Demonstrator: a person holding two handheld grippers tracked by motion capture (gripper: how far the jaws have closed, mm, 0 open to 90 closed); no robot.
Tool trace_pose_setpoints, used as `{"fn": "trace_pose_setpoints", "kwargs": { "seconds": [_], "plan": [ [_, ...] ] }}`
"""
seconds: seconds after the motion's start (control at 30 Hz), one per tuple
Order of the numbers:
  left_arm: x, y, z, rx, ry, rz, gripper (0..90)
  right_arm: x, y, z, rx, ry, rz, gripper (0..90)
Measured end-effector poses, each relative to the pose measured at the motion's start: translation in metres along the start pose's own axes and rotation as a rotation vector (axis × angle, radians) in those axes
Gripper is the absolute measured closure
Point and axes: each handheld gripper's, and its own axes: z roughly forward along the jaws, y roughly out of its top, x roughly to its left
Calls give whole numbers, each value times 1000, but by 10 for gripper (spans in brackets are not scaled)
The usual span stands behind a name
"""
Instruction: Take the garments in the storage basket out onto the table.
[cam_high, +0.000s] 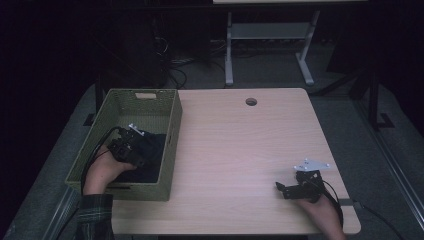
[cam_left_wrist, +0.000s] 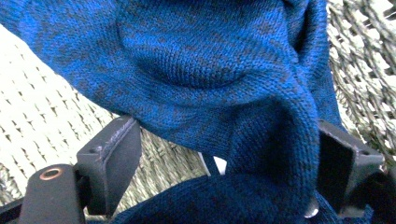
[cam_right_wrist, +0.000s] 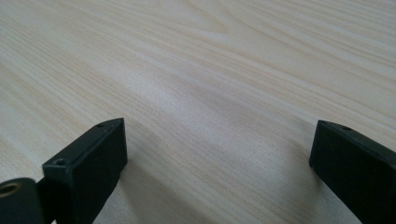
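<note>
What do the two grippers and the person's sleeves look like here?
Both grippers are black, each with two blocky black jaws with small screw holes. The left gripper and right gripper each carry a grey three-cornered plate on top and trail a black cable. A copper-coloured ring sits at the jaw base in both gripper views. The left sleeve is dark green plaid; no sleeve shows on the right arm.

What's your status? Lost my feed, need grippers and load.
Left gripper open inside green woven basket, jaws astride a fold of blue knit cloth. Right gripper open, empty, low over table. Nothing in the way.
</note>
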Motion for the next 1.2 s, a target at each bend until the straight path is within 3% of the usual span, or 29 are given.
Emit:
{"fn": "trace_pose_setpoints", "kwargs": {
  "seconds": [0.3,0.7,0.93,1.2],
  "plan": [
    [2,1,3,8,-11,-8,239,0,0,0,0,0,-1,37],
    [5,0,4,14,-62,-4,517,0,0,0,0,0,0,38],
    [6,-1,3,20,-96,-12,742,0,0,0,0,0,0,38],
    [7,-1,-2,4,-106,-24,778,0,0,0,0,0,0,38]
  ]
}}
